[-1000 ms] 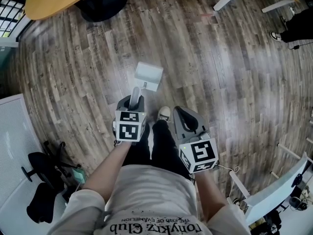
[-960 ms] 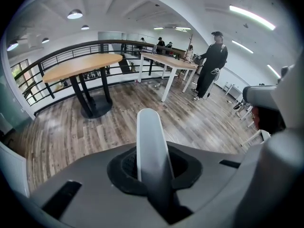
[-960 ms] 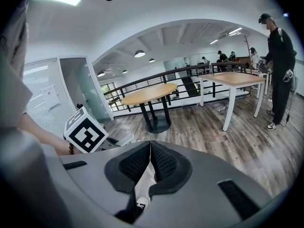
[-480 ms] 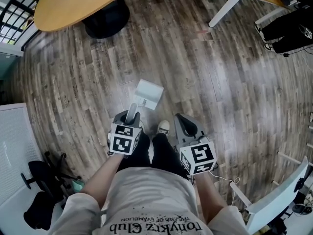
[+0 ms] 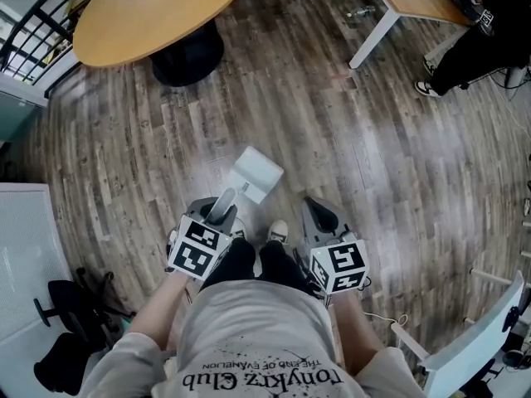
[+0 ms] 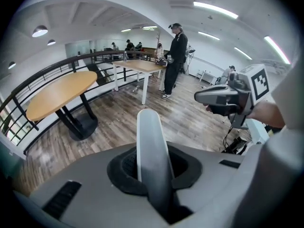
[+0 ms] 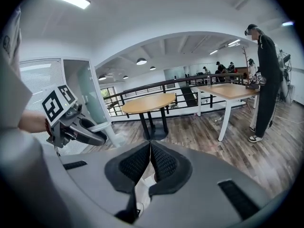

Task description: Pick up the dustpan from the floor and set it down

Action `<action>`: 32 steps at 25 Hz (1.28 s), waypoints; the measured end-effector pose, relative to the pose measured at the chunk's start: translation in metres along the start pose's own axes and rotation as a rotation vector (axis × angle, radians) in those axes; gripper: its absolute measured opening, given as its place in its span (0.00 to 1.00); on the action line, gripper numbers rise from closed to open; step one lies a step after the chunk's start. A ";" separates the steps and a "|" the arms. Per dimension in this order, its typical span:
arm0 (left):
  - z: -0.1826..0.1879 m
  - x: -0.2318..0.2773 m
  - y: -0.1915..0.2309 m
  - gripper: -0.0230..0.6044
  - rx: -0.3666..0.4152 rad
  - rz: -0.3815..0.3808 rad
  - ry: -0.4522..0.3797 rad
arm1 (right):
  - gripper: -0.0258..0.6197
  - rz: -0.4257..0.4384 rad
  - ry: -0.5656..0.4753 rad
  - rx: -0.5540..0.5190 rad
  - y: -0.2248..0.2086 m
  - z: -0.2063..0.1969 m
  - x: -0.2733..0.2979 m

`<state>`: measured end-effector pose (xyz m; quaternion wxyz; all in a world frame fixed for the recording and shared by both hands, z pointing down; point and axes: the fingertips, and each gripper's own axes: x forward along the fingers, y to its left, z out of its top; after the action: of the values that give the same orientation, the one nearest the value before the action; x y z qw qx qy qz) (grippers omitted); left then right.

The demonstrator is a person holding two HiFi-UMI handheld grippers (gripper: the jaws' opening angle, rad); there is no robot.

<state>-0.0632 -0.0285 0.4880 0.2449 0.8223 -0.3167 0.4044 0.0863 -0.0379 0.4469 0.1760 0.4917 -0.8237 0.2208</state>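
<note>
1. Both claws have come up toward the head camera since a second ago, the left claw more than the right. Its marker cube has rolled to a slant, and the round table has slid further into the head view.
2. Closed to a narrow gap, the left claw grips the grey handle of the dustpan. In the left gripper view the handle stands up between the black pads and reaches well past the claw's tips.
3. The dustpan's white pan hangs just ahead of the left claw's tips, tilted and clear of the wooden floor. Only a plain white face of the pan shows, so I cannot tell whether anything lies in it.
4. The right claw sits just beside the left one, on its right and at about the same height. Its ribbed pads meet at the tips, and it holds nothing.
5. A pale shoe on the floor shows below and between the two claws.
6. The round table stands on a black base well ahead of the left claw. A person in black clothes stands further off by another table, ahead of that claw and to its right.
</note>
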 end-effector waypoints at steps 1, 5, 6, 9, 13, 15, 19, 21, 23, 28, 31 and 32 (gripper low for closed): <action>0.004 -0.007 -0.002 0.15 0.013 -0.010 -0.001 | 0.08 -0.001 -0.005 -0.002 0.001 0.002 -0.002; 0.012 -0.032 -0.006 0.15 0.050 -0.037 -0.004 | 0.08 0.006 -0.018 -0.008 0.010 0.005 -0.010; 0.014 -0.038 -0.006 0.15 0.054 -0.041 -0.003 | 0.08 0.010 -0.020 -0.011 0.012 0.005 -0.012; 0.014 -0.051 -0.009 0.15 0.045 -0.049 -0.007 | 0.08 0.020 -0.021 -0.029 0.019 0.008 -0.019; 0.010 -0.062 -0.016 0.15 0.047 -0.057 -0.011 | 0.08 0.026 -0.029 -0.052 0.026 0.017 -0.026; 0.010 -0.067 -0.019 0.15 0.049 -0.057 -0.014 | 0.08 0.029 -0.038 -0.059 0.027 0.024 -0.028; 0.010 -0.076 -0.024 0.15 0.054 -0.057 -0.021 | 0.08 0.029 -0.055 -0.063 0.031 0.032 -0.030; 0.007 -0.077 -0.027 0.15 0.059 -0.056 -0.019 | 0.08 0.033 -0.058 -0.059 0.033 0.031 -0.031; 0.006 -0.078 -0.029 0.15 0.060 -0.054 -0.020 | 0.08 0.038 -0.057 -0.057 0.036 0.029 -0.033; 0.002 -0.083 -0.028 0.15 0.058 -0.045 -0.024 | 0.08 0.048 -0.053 -0.057 0.046 0.025 -0.035; 0.002 -0.082 -0.027 0.15 0.053 -0.038 -0.023 | 0.08 0.053 -0.053 -0.056 0.047 0.024 -0.035; 0.002 -0.082 -0.027 0.15 0.052 -0.036 -0.023 | 0.08 0.054 -0.053 -0.056 0.047 0.024 -0.035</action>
<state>-0.0811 0.0150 0.4160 0.2269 0.8386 -0.2938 0.3987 0.0590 -0.0058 0.4004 0.1619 0.4698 -0.8469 0.1893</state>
